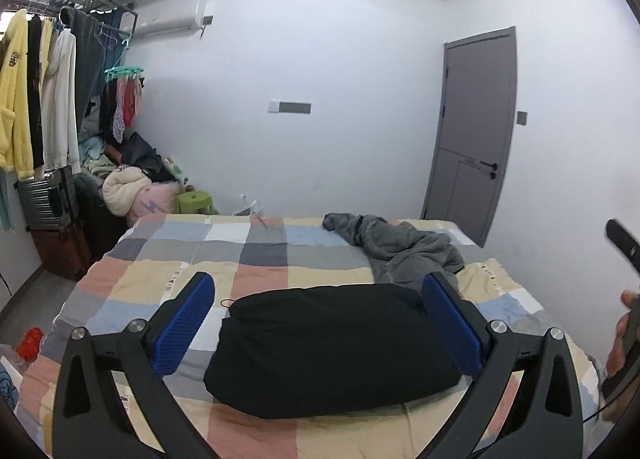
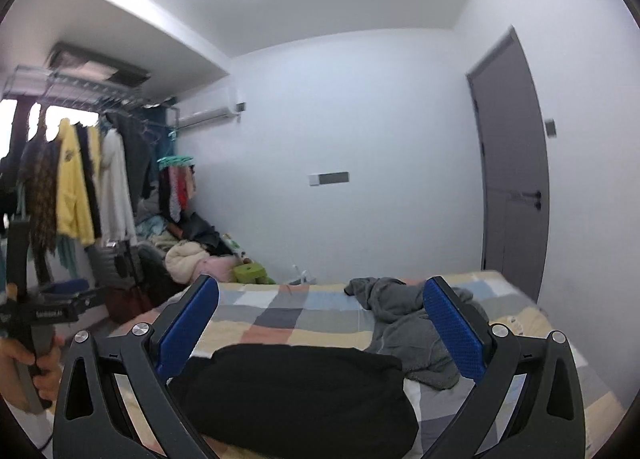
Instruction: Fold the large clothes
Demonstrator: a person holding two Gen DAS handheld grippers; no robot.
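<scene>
Folded black garment (image 1: 332, 347) near on checked bedspread (image 1: 192, 259), crumpled grey garment (image 1: 404, 247) far right, left gripper (image 1: 318, 317) and right gripper (image 2: 320, 323) both spread, empty

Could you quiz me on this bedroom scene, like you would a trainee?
1. True or false: the black garment lies folded into a compact bundle on the checked bed cover.
2. Which garment is crumpled, not yet folded? A) the grey one B) a red one C) a striped one
3. Fill in: both the left gripper and the right gripper have their blue pads spread ____, with nothing pinched between them.

Key: 1 true; 2 A; 3 open.
</scene>
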